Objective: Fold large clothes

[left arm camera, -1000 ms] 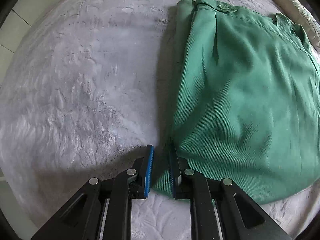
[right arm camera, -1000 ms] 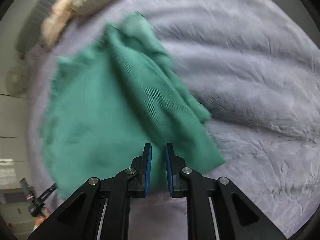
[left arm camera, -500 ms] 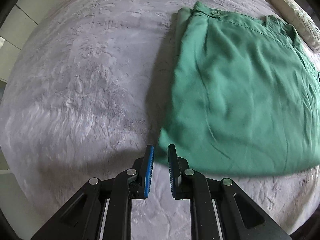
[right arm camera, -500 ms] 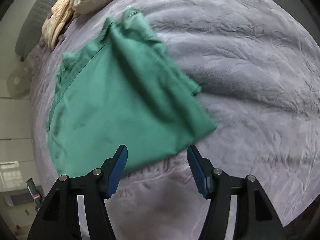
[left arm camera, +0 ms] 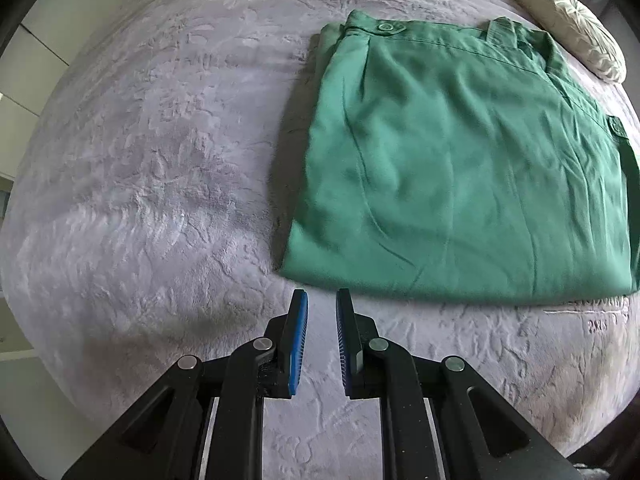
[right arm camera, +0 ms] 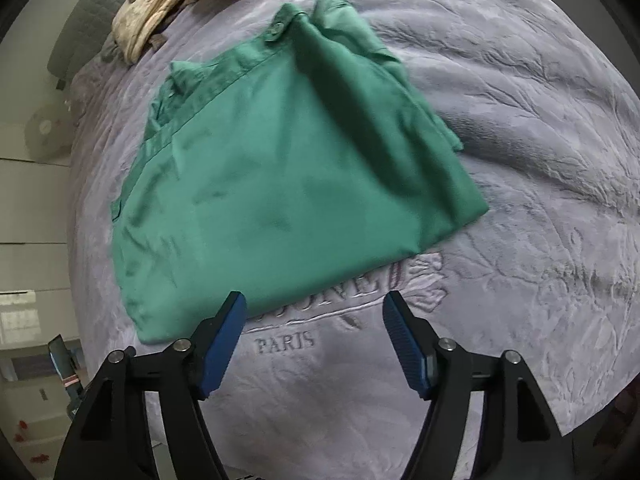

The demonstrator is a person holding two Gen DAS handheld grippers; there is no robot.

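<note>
Both grippers now higher than a second ago, clear of the cloth. Left gripper (left arm camera: 322, 300): jaws narrow, nothing between them. Right gripper (right arm camera: 314, 304): jaws opening wide, empty. Green garment (left arm camera: 460, 168): folded flat on lavender embossed bedspread (left arm camera: 160, 160). Cream pillow (left arm camera: 568, 20) at bed's head; grey quilted headboard (right arm camera: 92, 12); pale wall panels (right arm camera: 32, 208) beside.

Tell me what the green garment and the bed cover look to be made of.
Green garment: thin woven cloth, perhaps cotton twill, matte; it creases softly.
Bed cover: plush grey fleece or velvet, faint sheen; embossed pattern and brushed nap show.
</note>
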